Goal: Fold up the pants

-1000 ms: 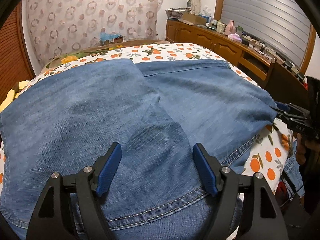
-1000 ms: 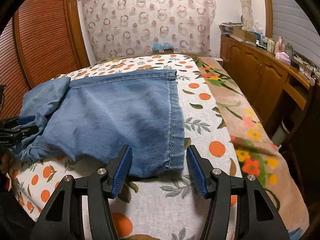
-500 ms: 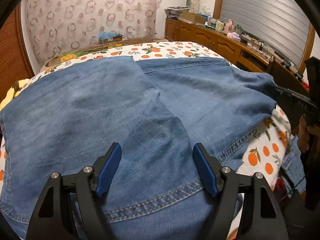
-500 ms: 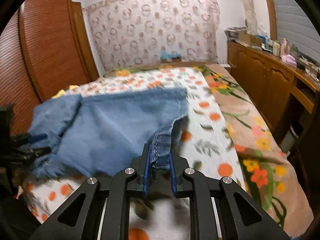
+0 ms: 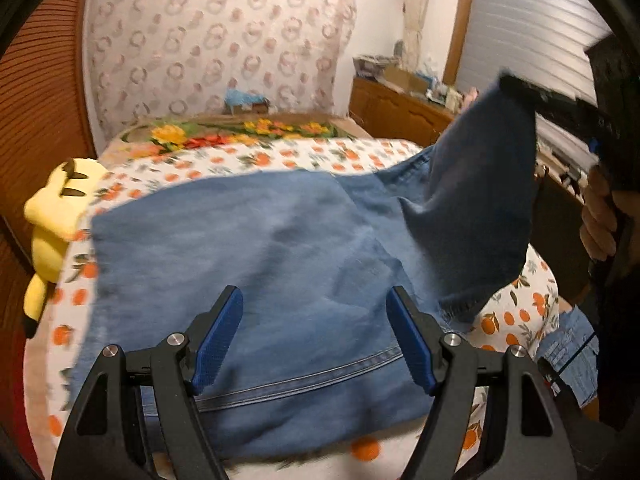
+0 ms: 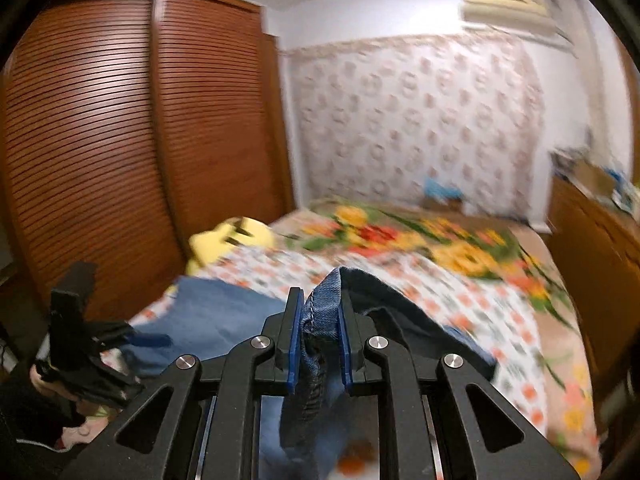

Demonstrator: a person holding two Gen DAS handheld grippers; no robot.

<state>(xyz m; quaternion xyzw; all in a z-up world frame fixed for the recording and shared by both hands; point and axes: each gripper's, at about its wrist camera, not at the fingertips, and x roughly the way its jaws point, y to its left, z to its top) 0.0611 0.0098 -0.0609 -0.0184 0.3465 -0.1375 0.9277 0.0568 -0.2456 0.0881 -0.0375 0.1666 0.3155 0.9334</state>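
Once the right gripper [image 6: 318,344] had clamped and lifted the hem off the bed [image 5: 280,156], folding the pants [image 5: 248,264] began, while the left gripper [image 5: 314,336] hovered with jaws wide, empty.

The pants [image 5: 280,264] were blue with a darker blue inside on the lifted part, and the sheet [image 5: 248,160] was white with orange fruits and green leaves. The blanket [image 6: 452,240] had yellow and red flowers, the toy [image 5: 52,216] was yellow with black marks, and the curtain [image 5: 216,40] was pale with pink rings. The left gripper [image 5: 314,340] and right gripper [image 6: 318,332] were black with blue pads, and the doors [image 6: 120,140] were brown with thin dark stripes.
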